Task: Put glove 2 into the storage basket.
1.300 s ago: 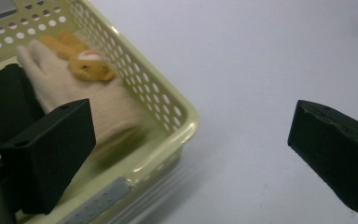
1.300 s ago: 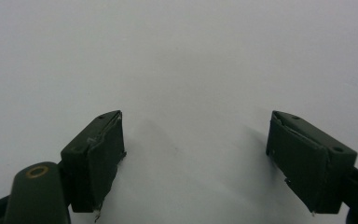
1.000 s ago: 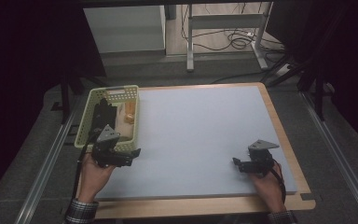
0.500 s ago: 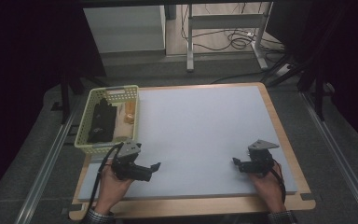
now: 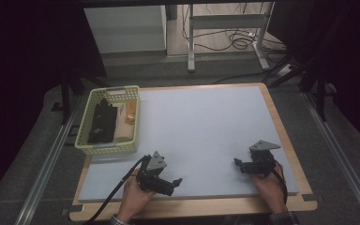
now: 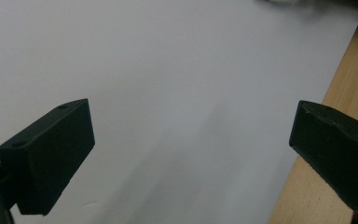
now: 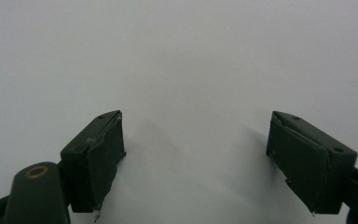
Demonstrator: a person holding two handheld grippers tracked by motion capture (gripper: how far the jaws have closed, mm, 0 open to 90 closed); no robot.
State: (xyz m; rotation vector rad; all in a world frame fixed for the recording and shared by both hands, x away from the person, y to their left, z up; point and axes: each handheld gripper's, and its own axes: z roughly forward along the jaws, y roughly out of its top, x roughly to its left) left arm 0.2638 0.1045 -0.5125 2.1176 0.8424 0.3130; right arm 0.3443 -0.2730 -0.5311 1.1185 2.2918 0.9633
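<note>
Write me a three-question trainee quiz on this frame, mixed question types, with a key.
1. True or false: the left gripper holds something between its jaws.
2. Where does the yellow basket stand? A) far right corner B) left edge of the mat C) between the grippers
3. Fill in: the right gripper rests on the pale ____.

Key:
1. False; its jaws stand wide apart over bare mat.
2. B
3. mat

basket (image 5: 85, 144) at mat's (image 5: 206, 126) left edge; left gripper (image 5: 174, 183), right gripper (image 5: 237, 163) near front.
</note>
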